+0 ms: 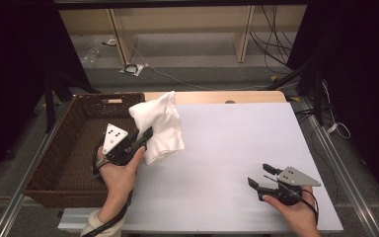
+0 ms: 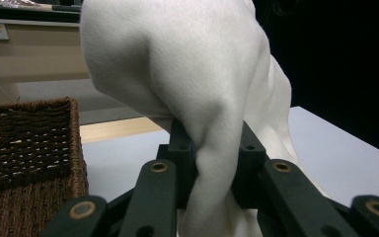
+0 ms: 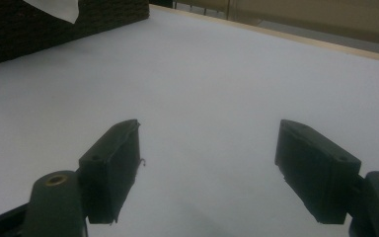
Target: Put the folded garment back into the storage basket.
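The left hand-held gripper point(image 1: 146, 137) is clamped on a bunched fold of the white cloth point(image 1: 160, 126), which hangs lifted above the table point(image 1: 237, 148) just beside the right wall of the wicker basket point(image 1: 54, 163); in the left gripper view the fabric is pinched between the two jaws and billows above them. The right hand-held gripper point(image 1: 261, 176) rests near the table's front right, well apart from the cloth, its jaws spread wide with nothing between them. The step in hand looks like carrying the cloth over into the basket. To do it well, keep the pinch firm, raise the hanging tail clear of the basket rim so it does not snag, and release only once the bulk is over the basket floor.
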{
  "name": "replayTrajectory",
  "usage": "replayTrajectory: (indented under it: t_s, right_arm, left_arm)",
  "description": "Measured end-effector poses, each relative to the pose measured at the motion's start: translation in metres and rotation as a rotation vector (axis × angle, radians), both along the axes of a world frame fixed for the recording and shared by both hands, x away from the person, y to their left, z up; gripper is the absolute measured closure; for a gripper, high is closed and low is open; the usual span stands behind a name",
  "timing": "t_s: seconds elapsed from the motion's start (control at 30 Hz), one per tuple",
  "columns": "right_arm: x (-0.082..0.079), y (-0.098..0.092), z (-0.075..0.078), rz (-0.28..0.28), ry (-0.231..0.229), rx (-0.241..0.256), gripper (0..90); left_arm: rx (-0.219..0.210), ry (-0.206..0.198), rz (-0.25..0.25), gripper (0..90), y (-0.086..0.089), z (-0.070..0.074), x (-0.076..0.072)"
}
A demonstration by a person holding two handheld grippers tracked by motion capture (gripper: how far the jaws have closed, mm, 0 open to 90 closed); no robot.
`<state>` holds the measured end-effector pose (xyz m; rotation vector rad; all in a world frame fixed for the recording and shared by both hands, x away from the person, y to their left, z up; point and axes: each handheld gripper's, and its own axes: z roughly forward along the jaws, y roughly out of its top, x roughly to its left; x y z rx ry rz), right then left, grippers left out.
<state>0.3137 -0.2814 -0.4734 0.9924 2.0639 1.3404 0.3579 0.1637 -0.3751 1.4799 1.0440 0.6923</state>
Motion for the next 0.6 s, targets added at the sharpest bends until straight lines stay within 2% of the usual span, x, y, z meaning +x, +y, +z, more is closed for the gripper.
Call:
replayTrajectory:
  t_s: [0.6]
  right_arm:
    - [0.0000, -0.0001, 0.0001, 0.000, 0.000, 0.000, 26.2]
  left_arm:
    - [-0.006, -0.004, 0.011, 74.5, 0.0062, 0.0030, -0.0002]
